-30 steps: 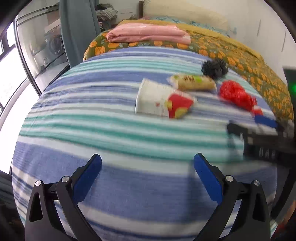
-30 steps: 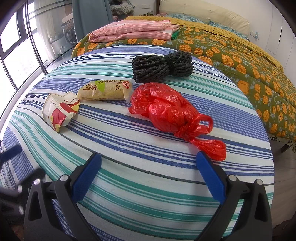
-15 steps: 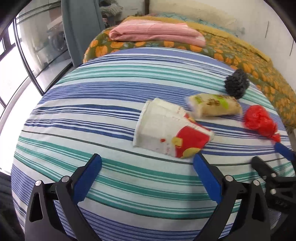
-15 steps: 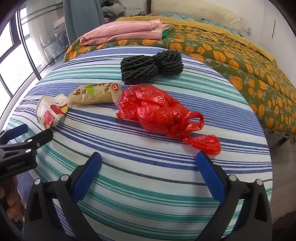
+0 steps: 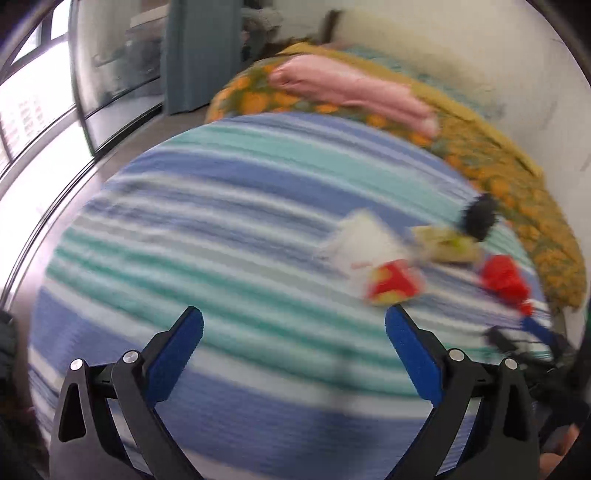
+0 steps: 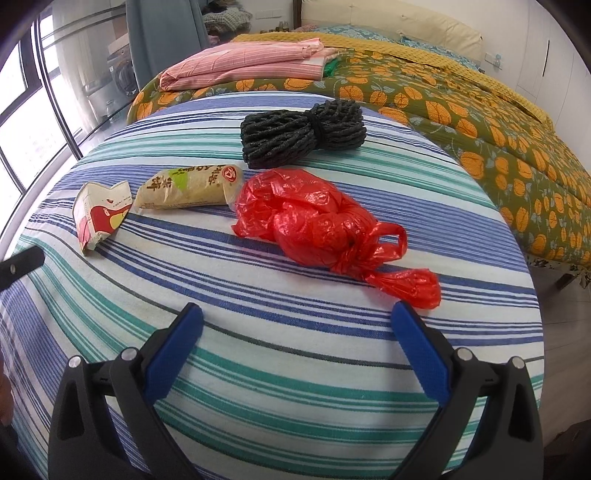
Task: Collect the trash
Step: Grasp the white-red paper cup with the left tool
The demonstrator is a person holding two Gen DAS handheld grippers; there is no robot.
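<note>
On the striped cloth (image 6: 295, 350) lie a crushed white and red paper cup (image 6: 98, 214), a beige snack wrapper (image 6: 188, 186), a knotted red plastic bag (image 6: 317, 225) and a black rope bundle (image 6: 301, 133). My right gripper (image 6: 295, 328) is open, low over the cloth, a little short of the red bag. The left wrist view is blurred: the cup (image 5: 376, 258) lies ahead and right of my open left gripper (image 5: 293, 336), with the wrapper (image 5: 447, 245), rope (image 5: 478, 218) and red bag (image 5: 502, 277) beyond. Part of my left gripper (image 6: 20, 264) shows at the right view's left edge.
Behind the striped cloth lies an orange-flowered green quilt (image 6: 480, 122) with folded pink cloth (image 6: 243, 64) on it. A glass partition and window (image 6: 29, 96) stand at the left, a grey curtain (image 6: 162, 33) behind. The cloth drops off at the right to the floor (image 6: 561, 332).
The left gripper swung, so the cup and the other trash shifted right and farther in its view, now blurred. The right gripper's view shifted slightly; the red bag sits a little right of before.
</note>
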